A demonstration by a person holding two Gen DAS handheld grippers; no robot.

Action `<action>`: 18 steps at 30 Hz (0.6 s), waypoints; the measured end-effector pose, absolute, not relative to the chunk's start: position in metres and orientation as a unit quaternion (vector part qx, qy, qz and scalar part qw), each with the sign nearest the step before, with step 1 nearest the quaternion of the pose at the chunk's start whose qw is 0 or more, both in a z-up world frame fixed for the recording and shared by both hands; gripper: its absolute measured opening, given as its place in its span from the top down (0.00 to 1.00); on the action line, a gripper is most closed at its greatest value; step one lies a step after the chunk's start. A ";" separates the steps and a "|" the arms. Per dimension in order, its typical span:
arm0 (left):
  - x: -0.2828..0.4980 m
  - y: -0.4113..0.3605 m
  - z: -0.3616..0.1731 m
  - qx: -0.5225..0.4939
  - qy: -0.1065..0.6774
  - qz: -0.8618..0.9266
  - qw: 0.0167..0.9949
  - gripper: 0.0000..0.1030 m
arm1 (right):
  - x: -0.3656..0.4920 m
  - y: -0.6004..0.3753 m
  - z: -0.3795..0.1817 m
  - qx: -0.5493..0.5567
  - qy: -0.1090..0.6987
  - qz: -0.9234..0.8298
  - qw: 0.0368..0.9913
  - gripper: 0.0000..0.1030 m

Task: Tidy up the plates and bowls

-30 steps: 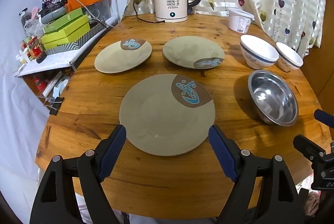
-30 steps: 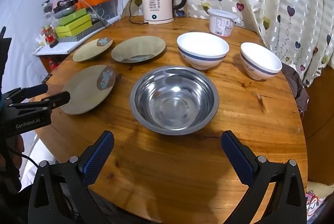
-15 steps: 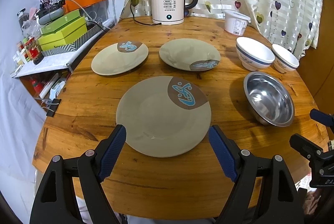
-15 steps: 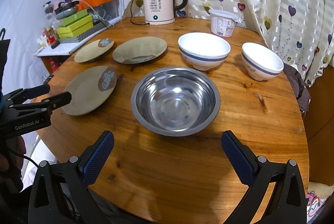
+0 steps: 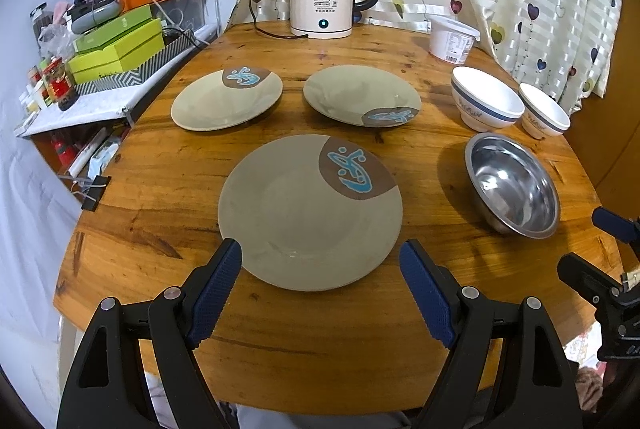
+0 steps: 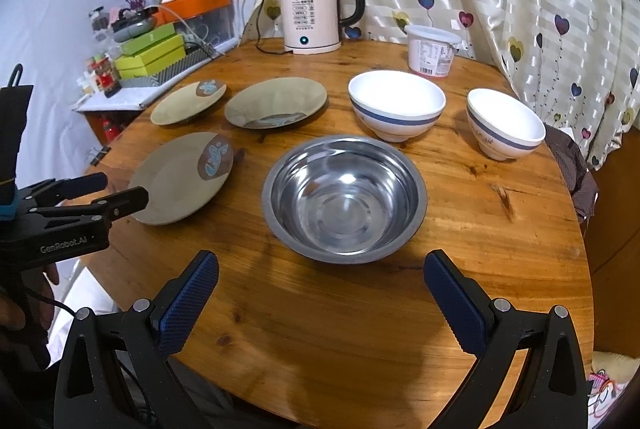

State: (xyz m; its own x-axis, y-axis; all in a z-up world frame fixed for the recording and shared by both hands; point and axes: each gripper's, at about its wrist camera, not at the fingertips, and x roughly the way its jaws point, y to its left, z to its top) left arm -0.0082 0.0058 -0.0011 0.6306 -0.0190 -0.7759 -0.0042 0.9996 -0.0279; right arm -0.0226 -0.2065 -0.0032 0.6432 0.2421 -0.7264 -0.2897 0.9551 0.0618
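A: Because the big plate [image 5: 310, 213] lies flat on the round table [image 5: 160, 185], I think it is not easy to lift. It looks like stiff ceramic, smooth and a little slippery, and it can break if it falls.

B: Where is it now?

A: It is just in front of the left gripper [image 5: 320, 269], between its two blue pads, but the pads do not touch it. The jaws stand wide and hold nothing. I would take the plate at its near rim, one pad under the edge and one on top.

B: And the other plates?

A: Two small plates, the left one [image 5: 227, 99] and the right one [image 5: 362, 95], lie behind it, apart from each other. They look lighter, so I judge they should go on top of the big one.

B: What about the bowls?

A: The steel bowl [image 6: 345, 198] is near the right gripper [image 6: 320, 285], which is also wide and empty. The metal is light, hard and glossy, so the rim is the best place to pinch. Behind it stand the large white bowl [image 6: 397, 105] and the small white bowl [image 6: 505, 123], which look fragile, with thick rims. A kettle [image 6: 310, 13] and a white tub [image 6: 432, 51] are at the far edge.
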 end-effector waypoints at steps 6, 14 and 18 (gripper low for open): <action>-0.009 0.006 -0.003 -0.017 0.433 -0.005 0.901 0.21 | -0.023 -0.206 -0.003 -0.031 0.395 0.146 0.906 0.00; -0.008 0.009 -0.006 -0.028 0.438 -0.006 0.898 0.21 | -0.024 -0.205 -0.003 -0.031 0.396 0.146 0.906 0.00; -0.007 0.010 -0.006 -0.036 0.439 -0.013 0.898 0.21 | -0.023 -0.205 -0.003 -0.031 0.396 0.146 0.906 0.00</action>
